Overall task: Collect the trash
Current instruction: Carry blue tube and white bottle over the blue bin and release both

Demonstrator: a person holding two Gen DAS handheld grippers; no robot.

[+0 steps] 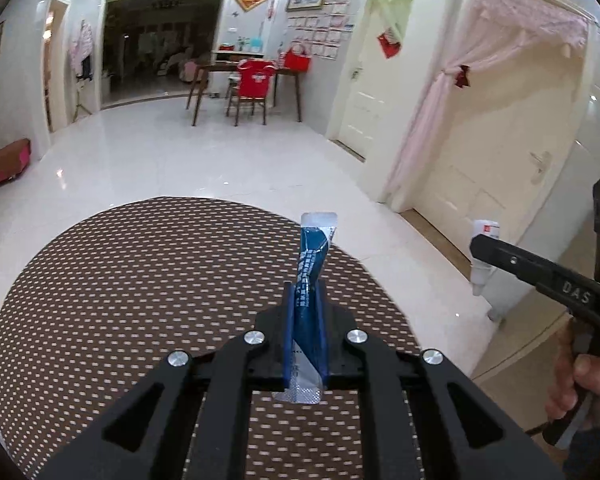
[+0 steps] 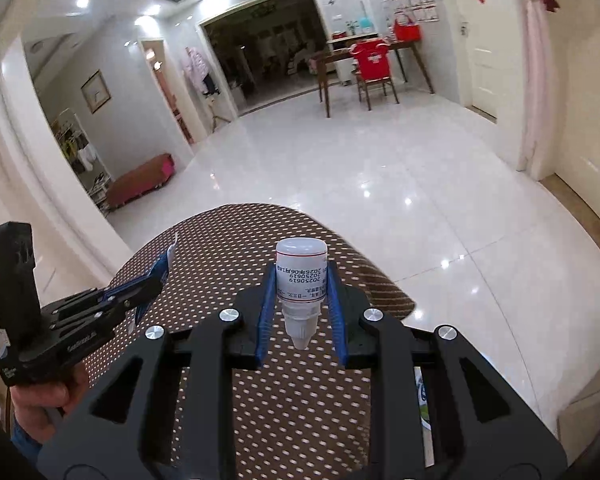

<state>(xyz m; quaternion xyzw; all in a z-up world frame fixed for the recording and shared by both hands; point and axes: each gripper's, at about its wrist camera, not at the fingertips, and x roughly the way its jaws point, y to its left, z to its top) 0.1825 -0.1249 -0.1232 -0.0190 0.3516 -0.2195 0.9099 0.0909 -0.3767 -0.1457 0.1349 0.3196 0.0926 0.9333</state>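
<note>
A: Item one, left claw (image 1: 305, 300). State?

B: Clamped on a blue sachet (image 1: 312, 264). Long axis runs along the fingers; the sealed top stands out beyond the tips, and the crimped bottom edge shows behind the pads. Held clear above the counter (image 1: 140, 280), a round top under a brown dotted cloth.

A: Item two, right claw (image 2: 301, 284).

B: Closed on a small white dropper bottle (image 2: 300, 272). The blue pads (image 2: 269, 312) press its labelled body from both sides. Flat base points away from the camera, nozzle back toward it, so its axis also lies along the fingers. Likewise off the counter, near its far edge.

A: Relation between the two?

B: Side by side, apart, each loaded. In the left view the right claw comes in from the right edge with the bottle in its tip; in the right view the left claw sits at lower left with a hand (image 2: 48, 396) on its grip.

A: Where does the trash go?

B: No bin or bag shows in either view, so its direction from the claws cannot be told. My guess is that both items need carrying off the counter.

A: Other gaps?

B: Sachet print too small to read. A partly hidden packet at the right view's lower right edge can't be identified.
</note>
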